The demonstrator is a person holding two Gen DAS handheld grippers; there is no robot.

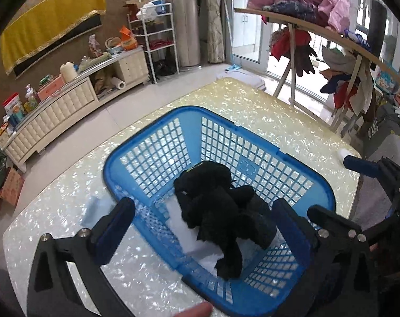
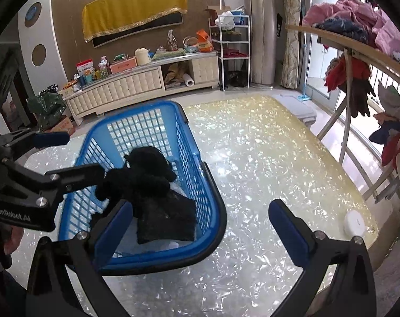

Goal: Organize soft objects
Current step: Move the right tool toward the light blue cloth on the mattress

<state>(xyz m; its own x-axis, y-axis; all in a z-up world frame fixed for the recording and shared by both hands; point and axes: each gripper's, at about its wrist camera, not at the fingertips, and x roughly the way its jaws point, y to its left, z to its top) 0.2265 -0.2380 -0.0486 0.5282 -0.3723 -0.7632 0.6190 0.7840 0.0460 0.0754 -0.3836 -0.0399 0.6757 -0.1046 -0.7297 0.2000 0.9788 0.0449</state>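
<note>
A blue plastic basket (image 1: 252,142) stands on the shiny pearl-patterned table (image 1: 266,105). Black soft garments (image 1: 221,211) lie piled inside it on something white (image 1: 184,227). My left gripper (image 1: 202,232) is open and empty, hovering over the basket's near part with the pile between its fingers. In the right wrist view the basket (image 2: 189,142) is at the left with the black pile (image 2: 152,185) in it. My right gripper (image 2: 200,232) is open and empty, straddling the basket's near right rim. The left gripper (image 2: 52,155) also shows there, above the basket's left side.
A small white round object (image 2: 354,223) lies near the table's right edge. A clothes rack (image 1: 319,34) heaped with garments stands beyond the table at the right. A low cream cabinet (image 2: 136,84) with clutter lines the far wall. A white pad (image 1: 94,208) lies left of the basket.
</note>
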